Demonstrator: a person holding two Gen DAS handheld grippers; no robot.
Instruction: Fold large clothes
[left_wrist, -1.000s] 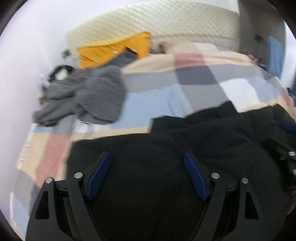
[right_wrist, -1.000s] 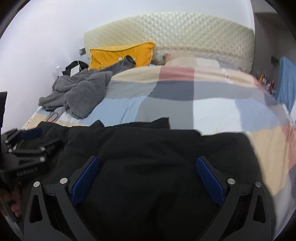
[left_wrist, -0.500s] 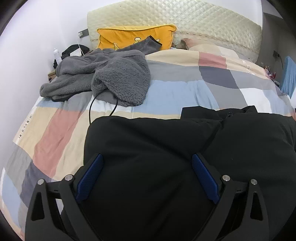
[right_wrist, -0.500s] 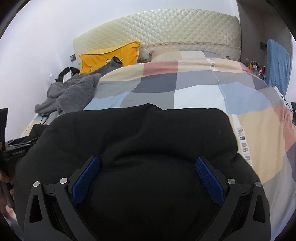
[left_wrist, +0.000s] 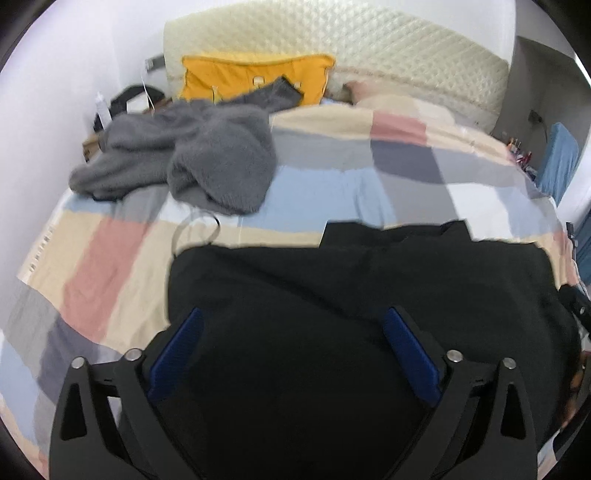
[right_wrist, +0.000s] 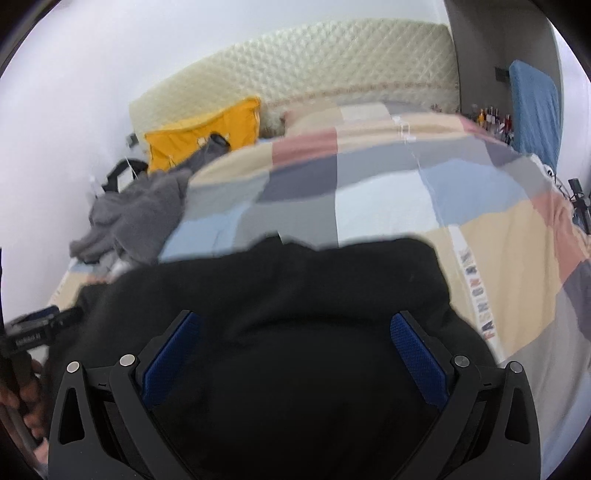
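A large black garment (left_wrist: 351, 295) lies spread on the near part of the checked bedcover (left_wrist: 110, 266). It also fills the lower half of the right wrist view (right_wrist: 295, 295). My left gripper (left_wrist: 293, 332) hovers over the garment's left part, jaws wide apart and empty. My right gripper (right_wrist: 295, 336) hovers over its right part, jaws wide apart and empty. The left gripper's body shows at the left edge of the right wrist view (right_wrist: 33, 332).
A grey fleece garment (left_wrist: 192, 162) lies crumpled at the bed's far left, with a yellow pillow (left_wrist: 251, 77) and cream headboard (left_wrist: 369, 48) behind. A thin cable (left_wrist: 195, 229) lies near the fleece. A blue cloth (right_wrist: 535, 110) hangs at the right wall.
Both views have shifted and blurred as the grippers move over the black garment. The garment's outline has changed, its far edge now flatter. Both grippers stay open.
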